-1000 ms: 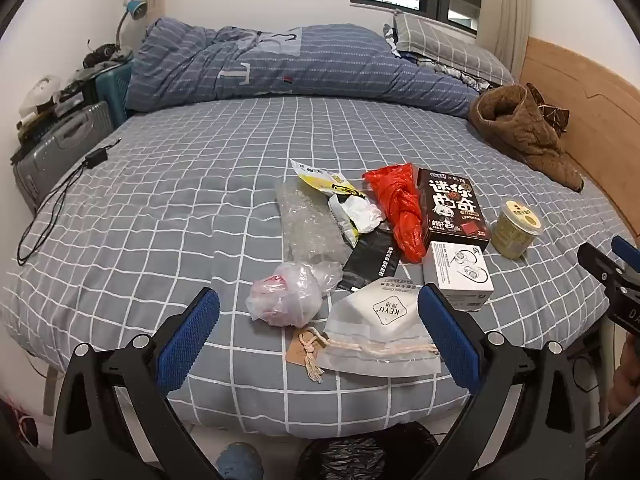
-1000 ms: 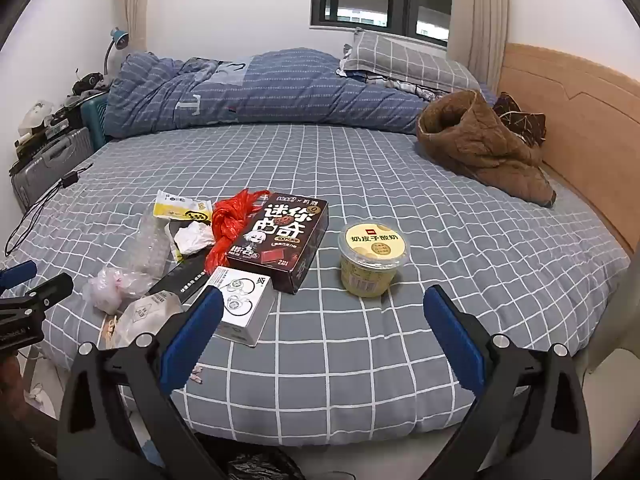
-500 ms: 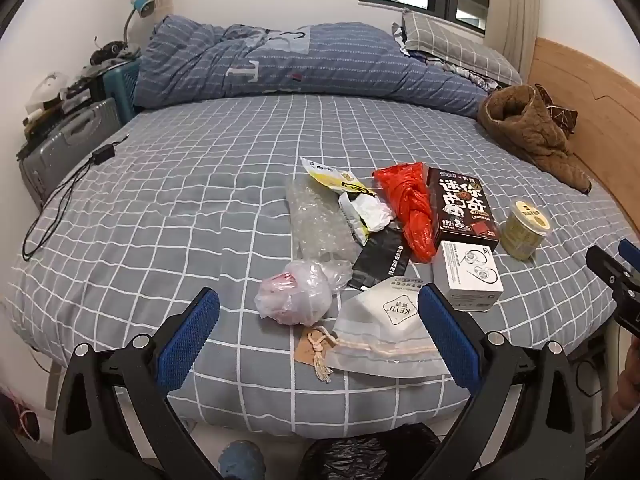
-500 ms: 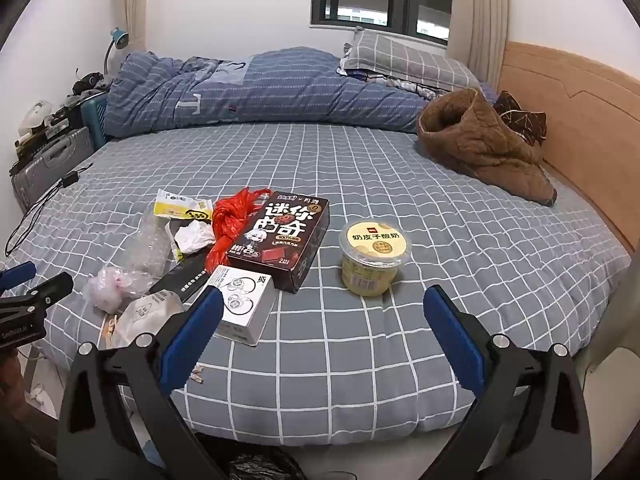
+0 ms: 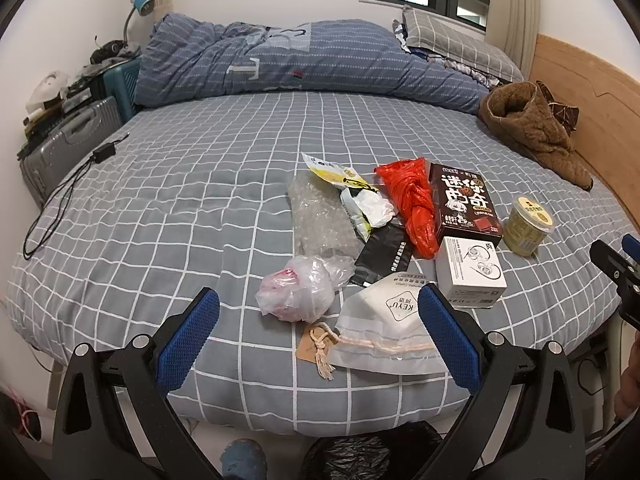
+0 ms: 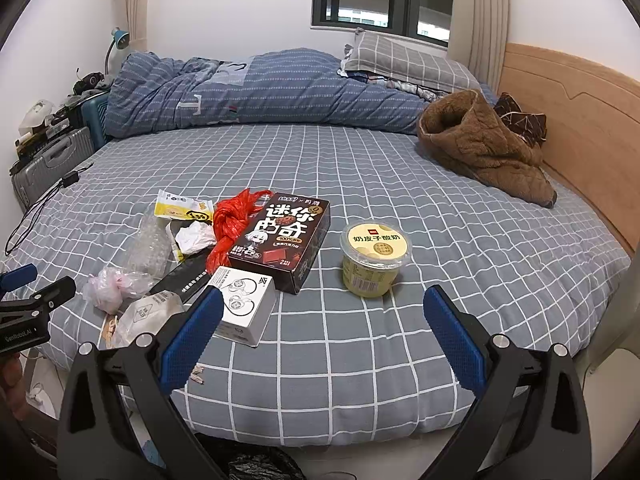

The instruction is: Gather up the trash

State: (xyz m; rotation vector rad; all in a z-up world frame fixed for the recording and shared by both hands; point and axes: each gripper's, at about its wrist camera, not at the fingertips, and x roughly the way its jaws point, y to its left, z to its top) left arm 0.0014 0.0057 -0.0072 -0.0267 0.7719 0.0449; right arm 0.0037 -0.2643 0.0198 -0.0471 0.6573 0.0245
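Trash lies on the grey checked bed (image 5: pixel 160 208): a crumpled clear bag (image 5: pixel 298 294), a white KEYU pouch (image 5: pixel 384 320) with a tag, bubble wrap (image 5: pixel 320 216), a yellow wrapper (image 5: pixel 336 172), a red plastic bag (image 5: pixel 412 204), a black chocolate box (image 5: pixel 464 204), a white earphone box (image 5: pixel 470 272) and a yellow yogurt cup (image 5: pixel 528 220). My left gripper (image 5: pixel 316 340) is open, hovering at the bed's near edge over the crumpled bag and pouch. My right gripper (image 6: pixel 320 336) is open, just before the earphone box (image 6: pixel 244 304) and yogurt cup (image 6: pixel 374 258).
A black trash bag (image 5: pixel 352 456) sits on the floor below the bed edge. A brown jacket (image 6: pixel 480 148) lies by the wooden headboard. A blue duvet (image 5: pixel 304 60) is piled at the far side. Suitcases (image 5: pixel 68 144) and a charger cable (image 5: pixel 68 188) are at the left.
The left gripper has shifted slightly left and back, so the trash sits further right in its view. The right gripper has barely moved. Both stay open.
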